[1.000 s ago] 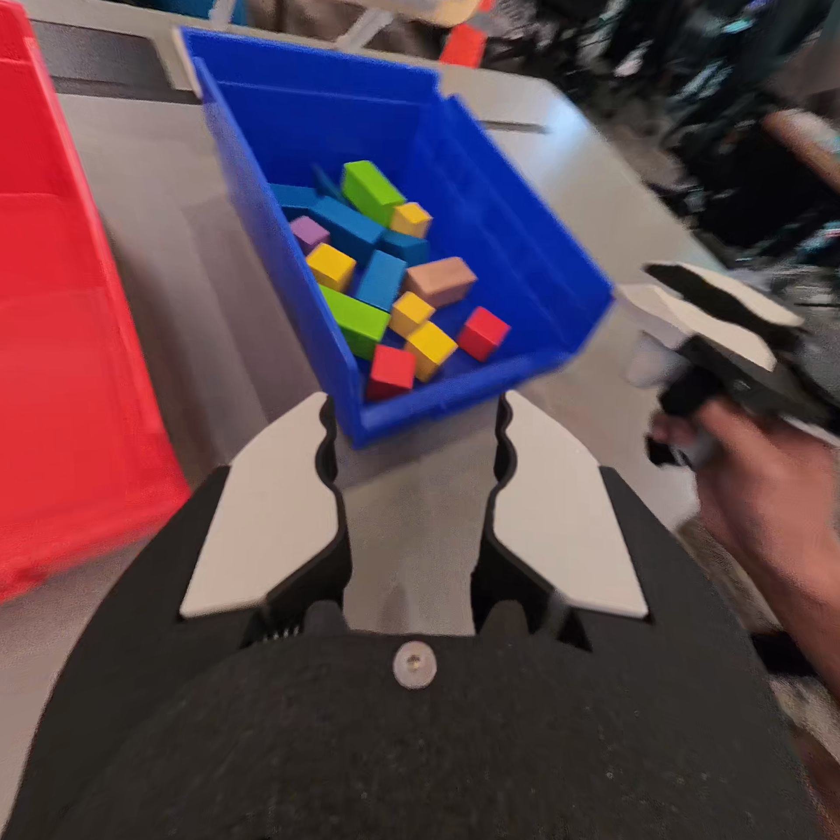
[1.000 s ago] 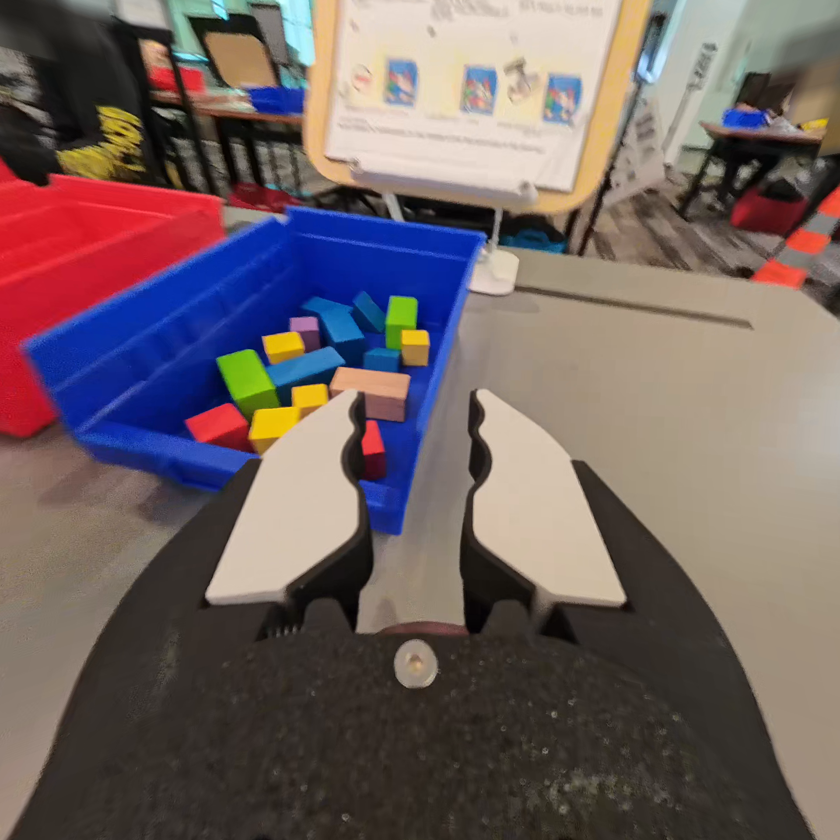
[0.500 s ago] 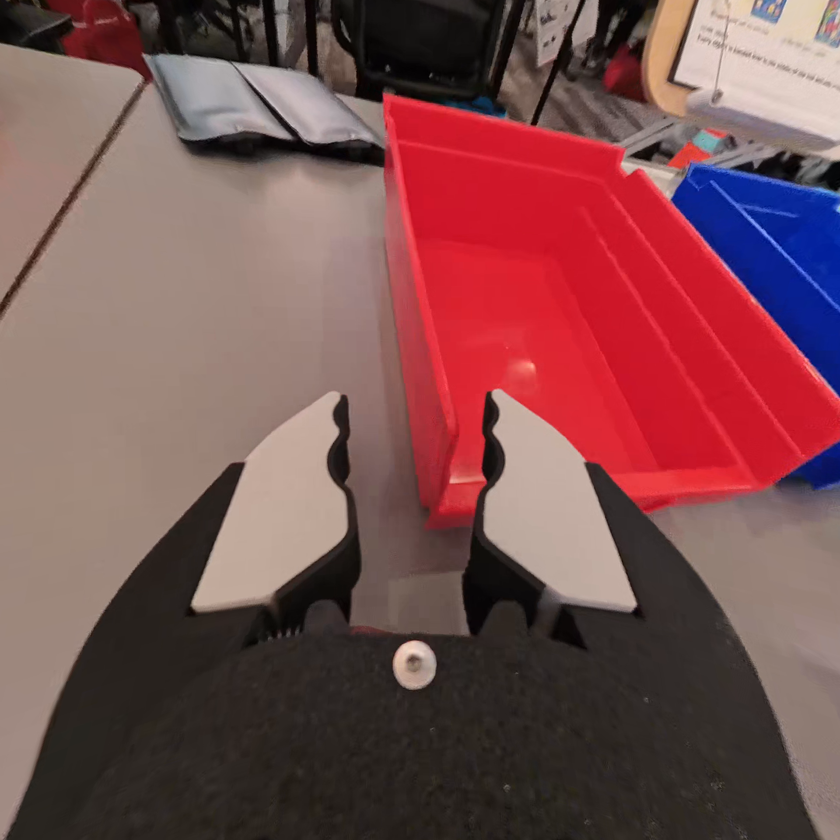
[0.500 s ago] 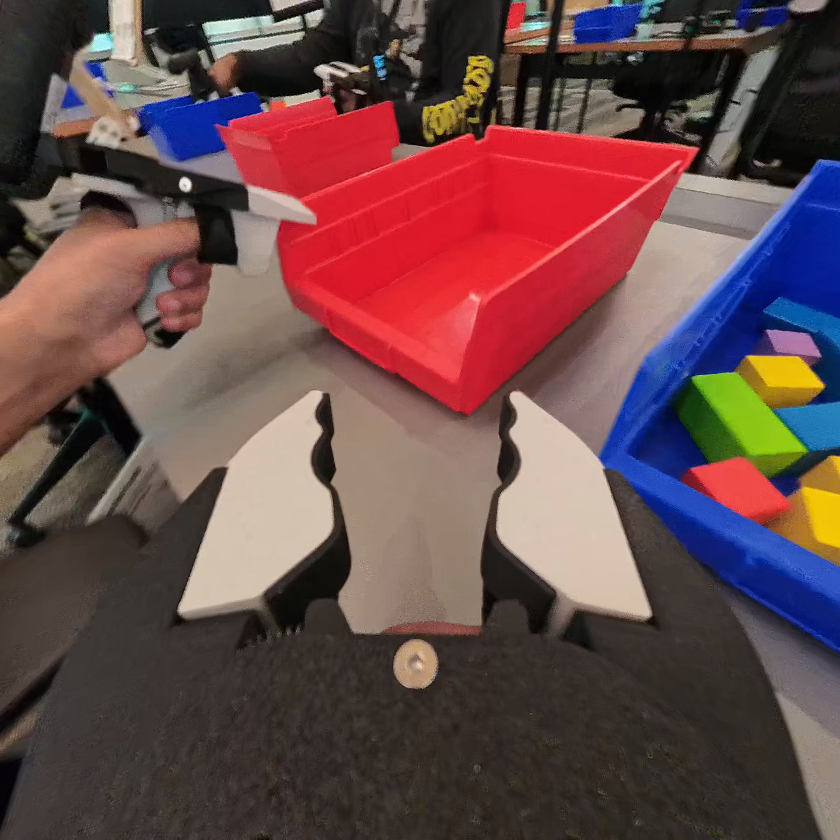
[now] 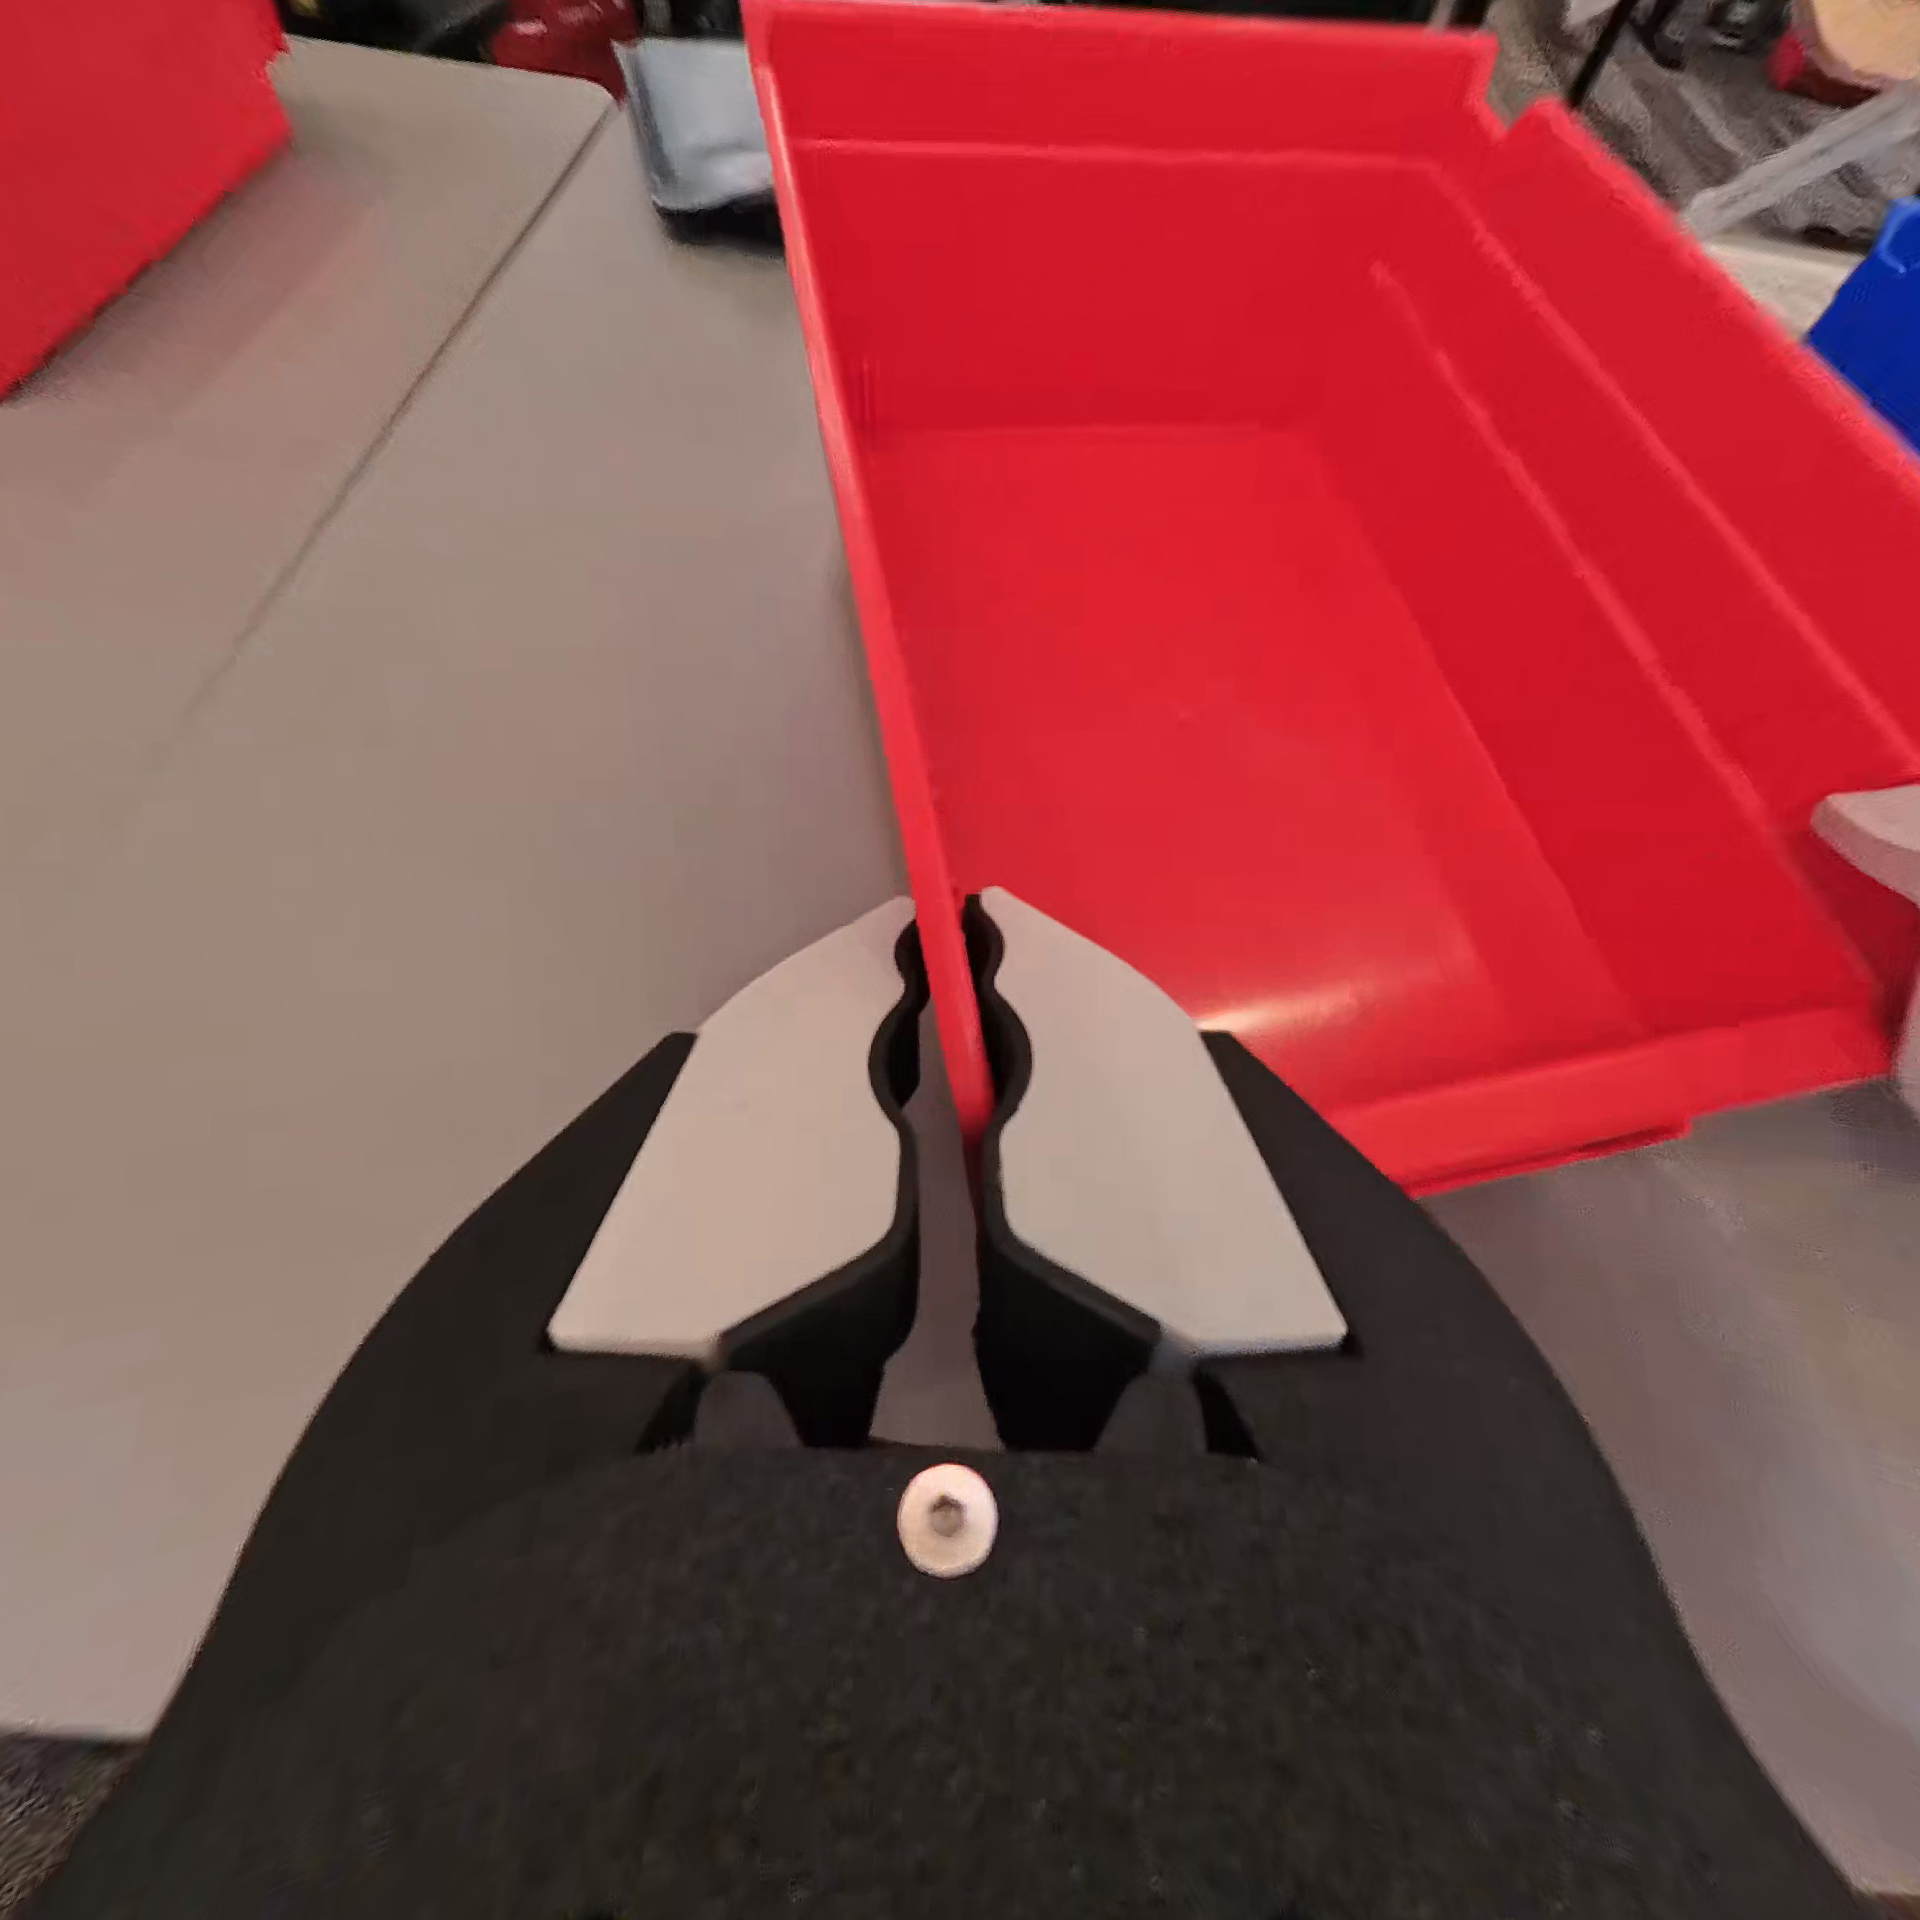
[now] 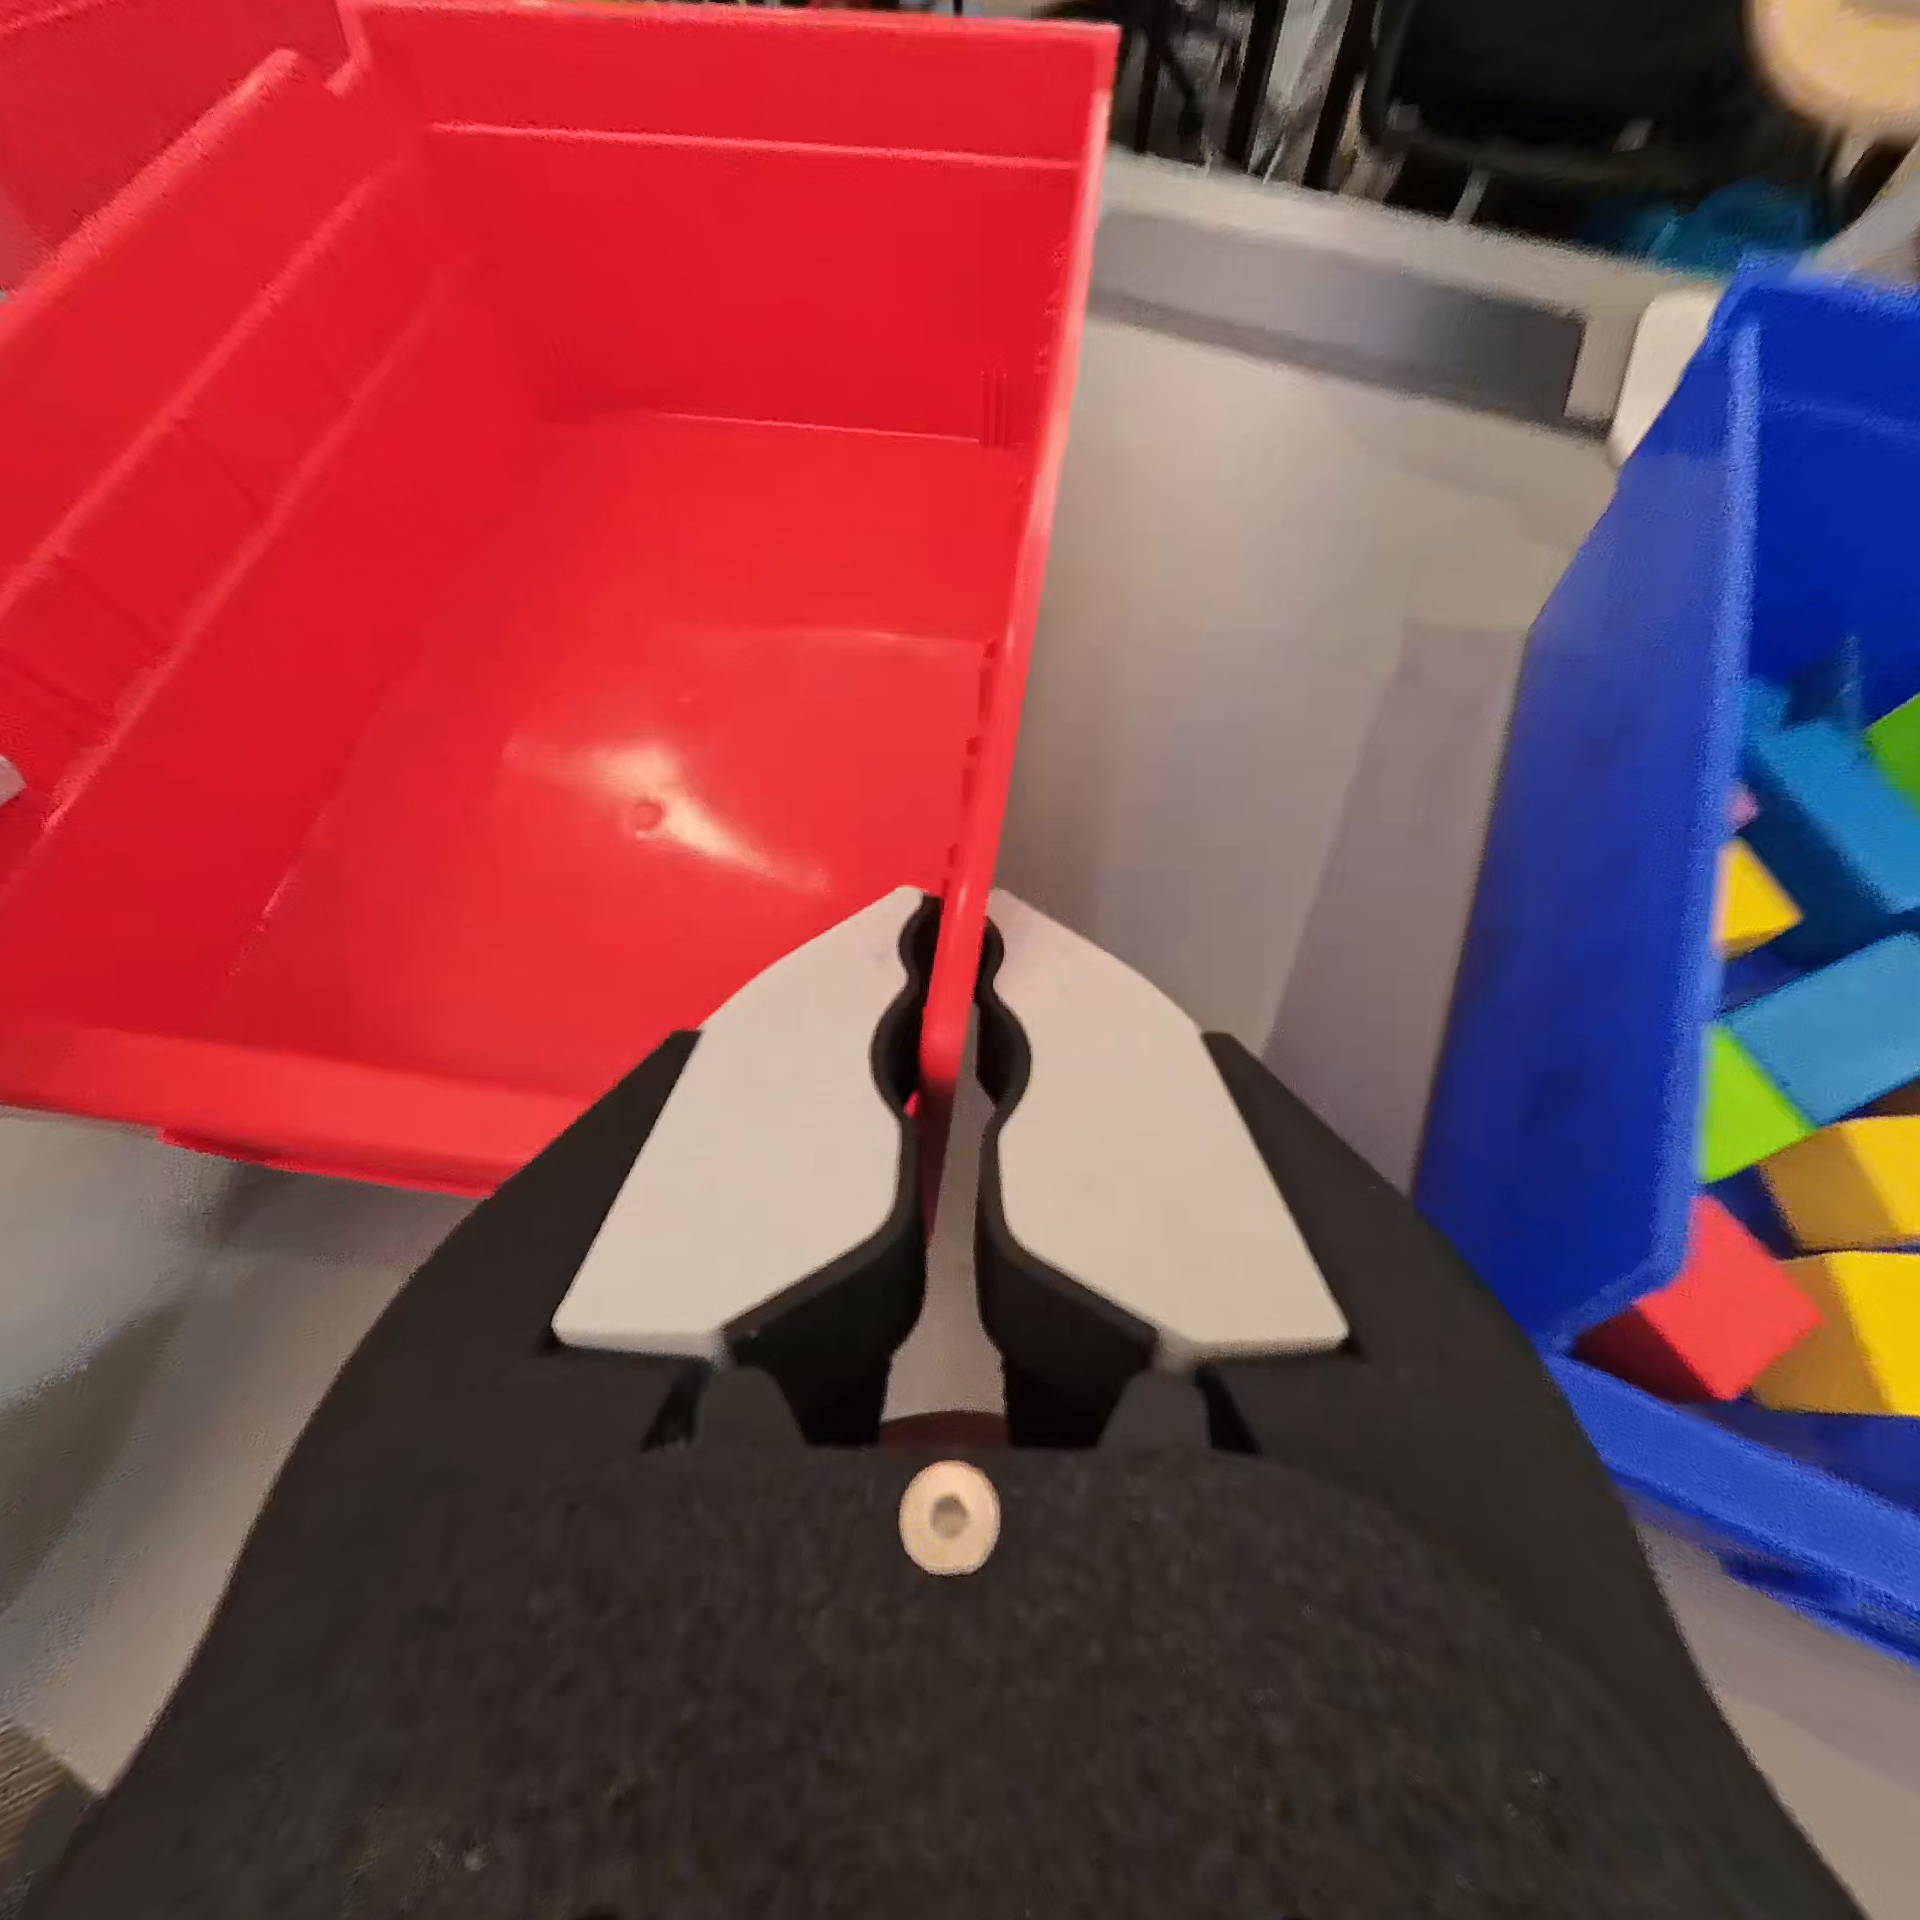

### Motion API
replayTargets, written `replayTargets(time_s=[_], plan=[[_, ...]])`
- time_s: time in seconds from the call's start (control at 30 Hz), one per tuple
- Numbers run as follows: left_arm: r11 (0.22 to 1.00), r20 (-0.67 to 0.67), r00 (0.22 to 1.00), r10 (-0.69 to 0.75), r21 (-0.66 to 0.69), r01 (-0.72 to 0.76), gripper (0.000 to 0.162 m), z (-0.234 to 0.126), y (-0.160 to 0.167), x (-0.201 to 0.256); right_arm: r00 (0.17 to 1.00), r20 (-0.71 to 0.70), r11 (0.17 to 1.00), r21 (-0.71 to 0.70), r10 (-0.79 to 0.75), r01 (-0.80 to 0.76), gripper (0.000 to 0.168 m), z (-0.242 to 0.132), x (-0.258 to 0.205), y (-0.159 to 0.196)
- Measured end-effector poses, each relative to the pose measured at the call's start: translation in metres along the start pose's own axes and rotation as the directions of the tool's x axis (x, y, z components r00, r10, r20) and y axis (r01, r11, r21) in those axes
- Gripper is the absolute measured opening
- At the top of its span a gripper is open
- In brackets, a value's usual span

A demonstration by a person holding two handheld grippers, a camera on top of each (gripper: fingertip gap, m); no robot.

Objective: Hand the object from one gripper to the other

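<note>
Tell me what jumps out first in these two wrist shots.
The big empty red plastic bin fills both views, and each hand-held gripper is clamped on one of its side walls: the left hand-held gripper on the bin's left wall, the right hand-held gripper on its right wall. Next, in the right wrist view, the blue plastic bin of coloured wooden blocks stands at the right on the grey table.
</note>
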State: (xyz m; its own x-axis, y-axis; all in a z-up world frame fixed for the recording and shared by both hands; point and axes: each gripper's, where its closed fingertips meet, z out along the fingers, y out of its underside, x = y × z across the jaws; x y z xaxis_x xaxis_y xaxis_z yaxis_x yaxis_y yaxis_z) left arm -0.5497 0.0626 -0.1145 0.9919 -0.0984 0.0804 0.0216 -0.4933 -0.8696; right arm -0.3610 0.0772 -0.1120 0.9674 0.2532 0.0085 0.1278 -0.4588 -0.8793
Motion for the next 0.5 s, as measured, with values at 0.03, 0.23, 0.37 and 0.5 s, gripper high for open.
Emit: replayTargets(time_s=[0.03, 0.23, 0.37, 0.5], plan=[[1.000, 0.017, 1.000, 0.011, 0.024, -0.011, 0.004, -0.008, -0.005, 0.001, 0.999, -0.021, 0.998, 0.039, -0.039, 0.039, 0.004, -0.008, 0.000, -0.010], [0.981, -0.046, 0.995, 0.090, 0.179, -0.080, 0.005, -0.048, -0.095, 0.067, 0.996, -0.081, 0.972, 0.230, -0.038, 0.055, 0.004, -0.081, 0.055, -0.093], [0.959, -0.146, 0.969, 0.199, 0.232, -0.162, 0.004, -0.048, -0.157, 0.170, 0.977, -0.211, 0.955, 0.295, 0.039, 0.026, 0.005, -0.139, 0.148, -0.119], [0.930, -0.250, 0.913, 0.323, 0.260, -0.258, 0.005, -0.040, -0.172, 0.310, 0.927, -0.341, 0.951, 0.306, 0.157, -0.048, 0.004, -0.196, 0.273, -0.102]])
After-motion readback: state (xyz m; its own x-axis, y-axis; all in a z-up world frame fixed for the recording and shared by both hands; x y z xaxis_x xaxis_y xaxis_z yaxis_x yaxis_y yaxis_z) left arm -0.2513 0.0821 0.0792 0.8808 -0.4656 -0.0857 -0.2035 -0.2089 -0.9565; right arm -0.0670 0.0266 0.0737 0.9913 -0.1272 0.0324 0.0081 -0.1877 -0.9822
